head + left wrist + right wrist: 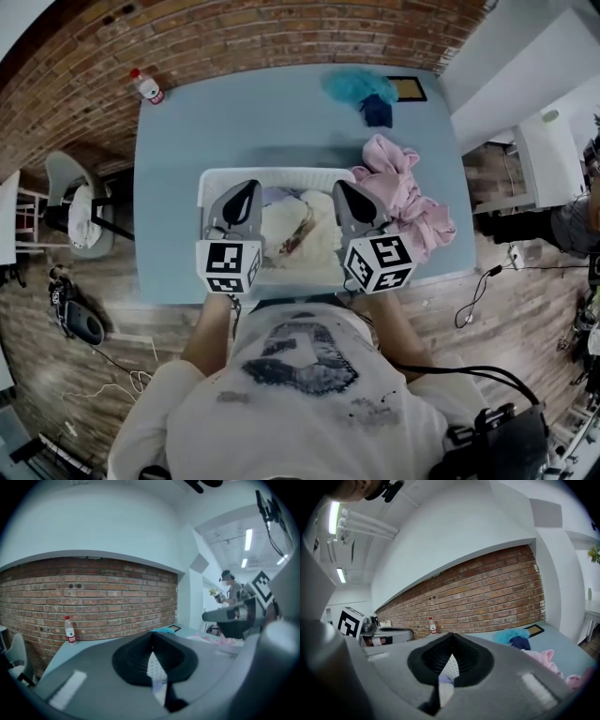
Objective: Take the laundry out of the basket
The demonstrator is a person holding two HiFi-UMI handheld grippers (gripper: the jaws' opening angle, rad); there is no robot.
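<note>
A white laundry basket (272, 172) stands at the near edge of the light blue table (187, 187). Cream and lilac laundry (286, 230) lies inside it. My left gripper (248, 185) hovers over the basket's left half and my right gripper (339, 185) over its right half, both pointing away from me. In the left gripper view my left gripper (152, 633) has its jaws together at the tips, and so does my right gripper (451, 634) in its own view. White dotted fabric shows through the slit below each pair. I see nothing hanging from either tip.
A pink garment (403, 192) lies heaped on the table right of the basket. A teal cloth (356, 86), a dark blue cloth (378, 112) and a framed pad (407, 88) sit at the far right; a bottle (147, 86) stands far left. A chair (80, 211) is left of the table.
</note>
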